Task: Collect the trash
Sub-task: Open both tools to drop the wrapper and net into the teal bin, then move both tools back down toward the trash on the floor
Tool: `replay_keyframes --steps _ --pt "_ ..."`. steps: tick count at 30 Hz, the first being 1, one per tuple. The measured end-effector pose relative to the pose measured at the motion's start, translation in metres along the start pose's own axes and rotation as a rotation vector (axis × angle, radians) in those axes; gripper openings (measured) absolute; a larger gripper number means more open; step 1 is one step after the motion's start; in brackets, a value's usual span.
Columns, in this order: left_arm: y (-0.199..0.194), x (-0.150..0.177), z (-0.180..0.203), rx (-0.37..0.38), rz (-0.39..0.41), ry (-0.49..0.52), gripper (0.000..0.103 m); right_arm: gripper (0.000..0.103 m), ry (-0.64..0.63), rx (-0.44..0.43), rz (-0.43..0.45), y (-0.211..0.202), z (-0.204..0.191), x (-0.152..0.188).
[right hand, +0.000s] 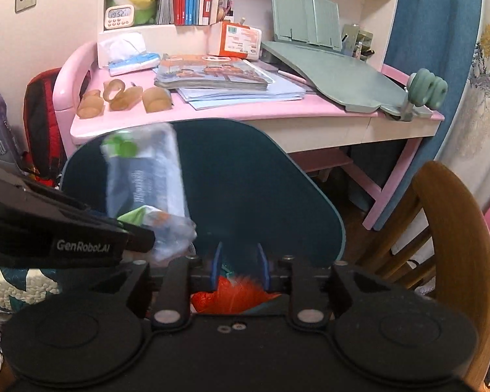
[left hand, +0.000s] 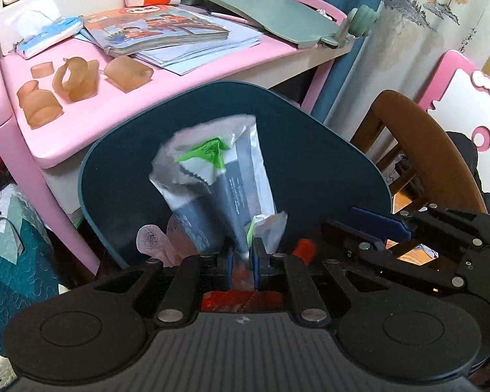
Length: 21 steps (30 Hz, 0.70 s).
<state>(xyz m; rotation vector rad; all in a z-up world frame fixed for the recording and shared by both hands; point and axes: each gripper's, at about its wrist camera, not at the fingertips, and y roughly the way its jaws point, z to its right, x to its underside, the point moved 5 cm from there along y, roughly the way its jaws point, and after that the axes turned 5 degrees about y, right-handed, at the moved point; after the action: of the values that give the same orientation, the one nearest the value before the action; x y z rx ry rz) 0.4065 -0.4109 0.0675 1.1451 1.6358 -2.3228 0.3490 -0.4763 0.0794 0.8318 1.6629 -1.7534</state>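
My left gripper (left hand: 244, 254) is shut on a clear plastic wrapper (left hand: 219, 176) with grey print and a green torn corner. It holds the wrapper upright in the air in front of a dark teal chair back (left hand: 310, 150). The same wrapper (right hand: 147, 176) shows blurred at the left of the right wrist view, above the left gripper's black body (right hand: 65, 232). My right gripper (right hand: 238, 261) is shut on a crumpled orange-red wrapper (right hand: 232, 294), held low before the chair back (right hand: 261, 179). The right gripper also shows in the left wrist view (left hand: 388, 225).
A pink desk (right hand: 245, 111) stands behind the chair with books (right hand: 212, 72), a tissue pack (right hand: 134, 60), several amber plastic pieces (right hand: 124, 98) and a green reading stand (right hand: 336, 72). A wooden chair (right hand: 454, 245) is at the right. A quilt (left hand: 16, 261) lies at the left.
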Motion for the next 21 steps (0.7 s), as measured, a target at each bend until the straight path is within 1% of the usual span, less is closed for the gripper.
replay_keyframes --steps 3,5,6,7,9,10,12,15,17,21 --pt "-0.002 -0.001 0.0 -0.002 0.006 0.006 0.015 0.026 0.003 -0.001 0.01 -0.004 0.002 -0.002" --pt "-0.003 -0.001 0.0 -0.008 0.008 0.011 0.022 0.028 0.006 -0.007 0.012 -0.006 0.004 -0.002" --pt "-0.005 -0.001 0.0 -0.015 0.012 0.013 0.032 0.03 0.005 -0.009 0.014 -0.008 0.004 -0.002" --pt "-0.007 -0.001 0.001 -0.021 0.018 0.016 0.039 0.03 0.004 -0.011 0.015 -0.01 0.004 -0.002" --pt "-0.013 0.0 -0.001 -0.04 0.034 0.021 0.048 0.031 0.007 -0.01 0.021 -0.015 0.006 -0.003" --pt "-0.016 0.001 -0.002 -0.036 0.041 0.019 0.05 0.031 0.011 -0.015 0.025 -0.018 0.006 -0.003" --pt "-0.024 0.003 -0.003 -0.028 0.056 0.01 0.051 0.032 0.016 -0.027 0.029 -0.024 0.006 -0.004" --pt "-0.041 0.006 -0.005 -0.046 0.082 0.02 0.056 0.033 0.009 -0.052 0.041 -0.035 0.0 -0.004" --pt "-0.053 0.01 -0.007 -0.046 0.103 0.024 0.056 0.033 -0.001 -0.068 0.053 -0.044 -0.007 -0.003" --pt "-0.08 0.02 -0.019 -0.059 0.131 0.006 0.058 0.042 -0.02 -0.108 0.08 -0.063 -0.023 -0.002"
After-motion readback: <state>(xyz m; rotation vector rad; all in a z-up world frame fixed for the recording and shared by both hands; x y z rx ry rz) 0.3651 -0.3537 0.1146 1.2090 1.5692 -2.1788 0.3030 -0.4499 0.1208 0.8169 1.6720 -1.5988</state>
